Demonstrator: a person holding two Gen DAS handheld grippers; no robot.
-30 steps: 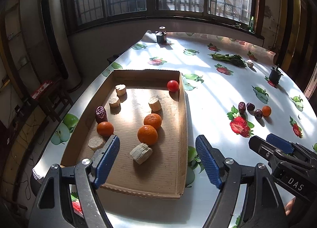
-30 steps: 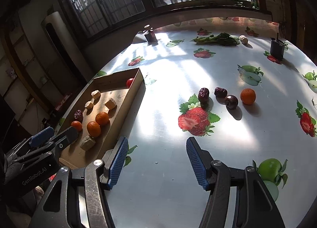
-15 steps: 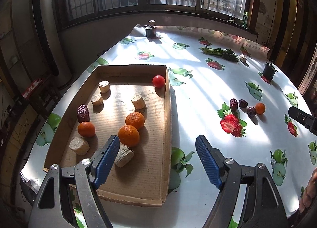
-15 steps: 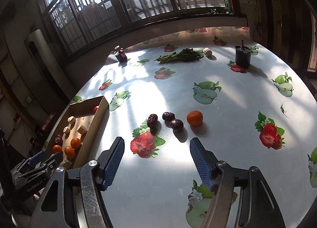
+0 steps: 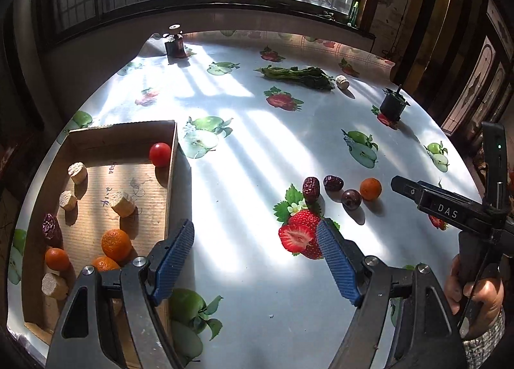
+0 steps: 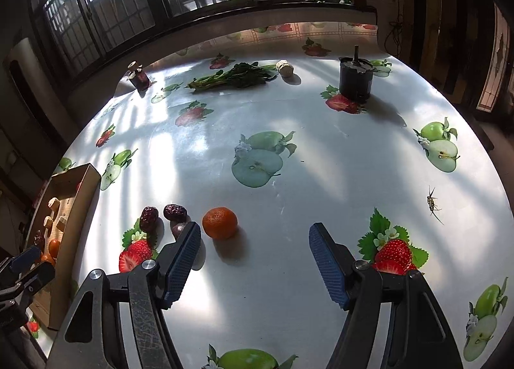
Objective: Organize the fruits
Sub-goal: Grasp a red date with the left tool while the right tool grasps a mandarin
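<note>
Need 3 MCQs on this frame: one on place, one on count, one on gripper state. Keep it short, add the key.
1. Where is the red cherry tomato?
A. In the far right corner of the cardboard box
B. On the table beside the leafy greens
C. Between the left tongs

2. How many small items lie loose on the table by the printed strawberry, counting the orange tangerine and the dark fruits beside it?
A. Two
B. Four
C. Six

3. What state are the right tongs in?
A. Shut on the tangerine
B. Shut and empty
C. Open and empty

Answers:
1 A: it sits against the box's far right walls.
2 B: the left wrist view shows three dark fruits plus the tangerine.
3 C: the blue pads stand wide apart, with the tangerine ahead of them and not between them.
</note>
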